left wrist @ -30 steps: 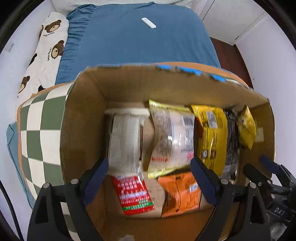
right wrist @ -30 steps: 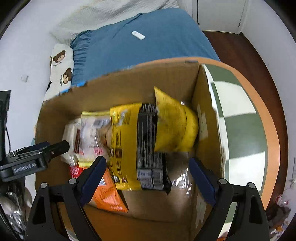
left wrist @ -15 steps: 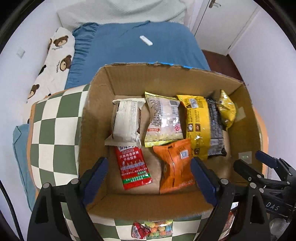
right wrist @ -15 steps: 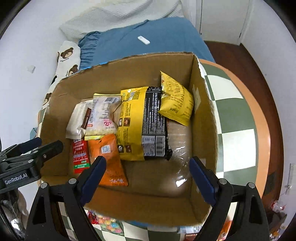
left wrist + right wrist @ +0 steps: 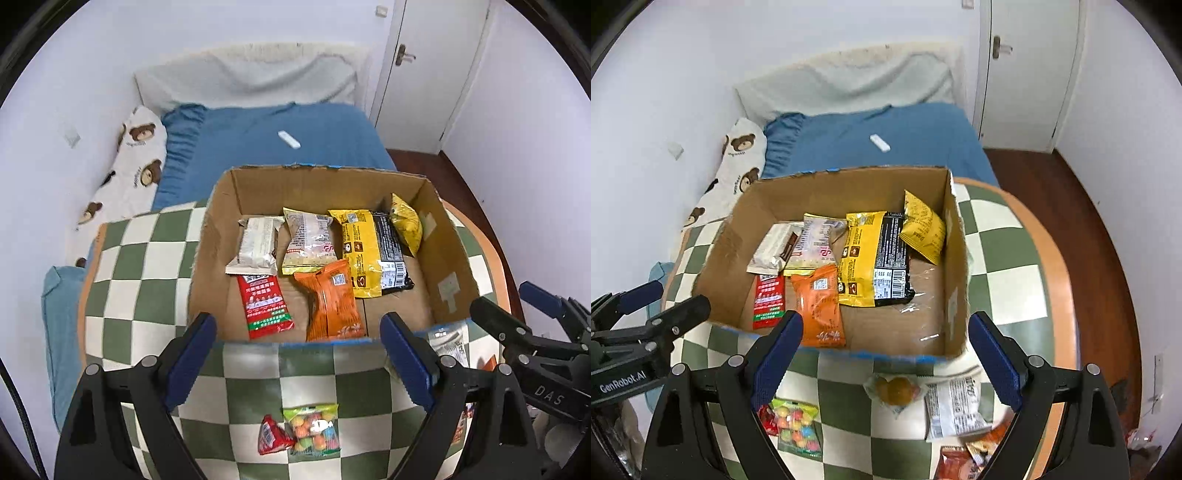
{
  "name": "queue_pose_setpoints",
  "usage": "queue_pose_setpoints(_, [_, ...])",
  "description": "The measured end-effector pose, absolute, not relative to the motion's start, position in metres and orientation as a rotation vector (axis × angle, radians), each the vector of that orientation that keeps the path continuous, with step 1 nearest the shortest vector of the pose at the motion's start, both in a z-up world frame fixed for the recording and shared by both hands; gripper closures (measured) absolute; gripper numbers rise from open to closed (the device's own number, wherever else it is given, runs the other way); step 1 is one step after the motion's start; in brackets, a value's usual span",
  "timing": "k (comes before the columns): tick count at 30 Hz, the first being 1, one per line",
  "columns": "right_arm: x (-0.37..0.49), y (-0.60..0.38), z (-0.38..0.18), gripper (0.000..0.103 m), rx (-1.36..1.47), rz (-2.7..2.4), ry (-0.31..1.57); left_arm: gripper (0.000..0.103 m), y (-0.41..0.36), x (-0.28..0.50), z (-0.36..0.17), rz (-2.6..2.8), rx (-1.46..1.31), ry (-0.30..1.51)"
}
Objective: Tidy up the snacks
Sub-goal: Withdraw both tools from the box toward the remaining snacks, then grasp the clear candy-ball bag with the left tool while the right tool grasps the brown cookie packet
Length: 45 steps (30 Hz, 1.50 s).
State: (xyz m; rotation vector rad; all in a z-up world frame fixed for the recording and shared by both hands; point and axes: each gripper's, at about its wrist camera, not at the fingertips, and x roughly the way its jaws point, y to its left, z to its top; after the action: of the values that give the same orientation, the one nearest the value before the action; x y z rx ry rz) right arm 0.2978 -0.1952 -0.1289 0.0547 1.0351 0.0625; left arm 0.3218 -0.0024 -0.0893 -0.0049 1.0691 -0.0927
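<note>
**Both grippers spread above the near table edge**

Left gripper [image 5: 297, 360] and right gripper [image 5: 884, 360] stand spread, pinching nothing; six snack packets lie in the cardboard box [image 5: 448, 266] toward the checked table's [image 5: 147, 258] far edge; a candy bag [image 5: 314, 430] lies by the near edge.

Matt cardboard box [image 5: 218, 236] holds glossy plastic packets [image 5: 373, 251] on a smooth checked tablecloth [image 5: 147, 266], beside a cloth-covered bed [image 5: 295, 129].
</note>
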Motion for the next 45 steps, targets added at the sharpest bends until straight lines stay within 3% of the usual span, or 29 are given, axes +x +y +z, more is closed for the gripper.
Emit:
queue_pose_setpoints(11, [0.225,-0.196,-0.091,0.010,0.144,0.090,0.934,0.012,0.002,0.262,-0.057,-0.080,-0.025,0.968])
queue_pose_setpoints(17, [0.199,-0.218,-0.126,0.011,0.286,0.092,1.025,0.012,0.008,0.242,-0.092,-0.067,-0.019,1.072])
queue_pose_setpoints(20, [0.186,-0.240,-0.165,0.042,0.382,0.067,1.112,0.012,0.013,0.236,-0.137,-0.051,-0.014,1.200])
queue_pose_setpoints(26, [0.156,-0.284,-0.236,0.042,0.478,-0.066,1.246,0.012,0.011,0.229,-0.221,-0.060,-0.067,1.407])
queue_pose_setpoints(35, [0.151,-0.301,-0.329,0.034,0.407,-0.174,1.431,0.012,-0.049,0.256,-0.281,-0.139,0.088,1.533])
queue_pose_setpoints(45, [0.141,-0.259,-0.344,0.042,0.359,-0.050,1.448,0.014,-0.066,0.254,-0.307,-0.117,0.229,1.534])
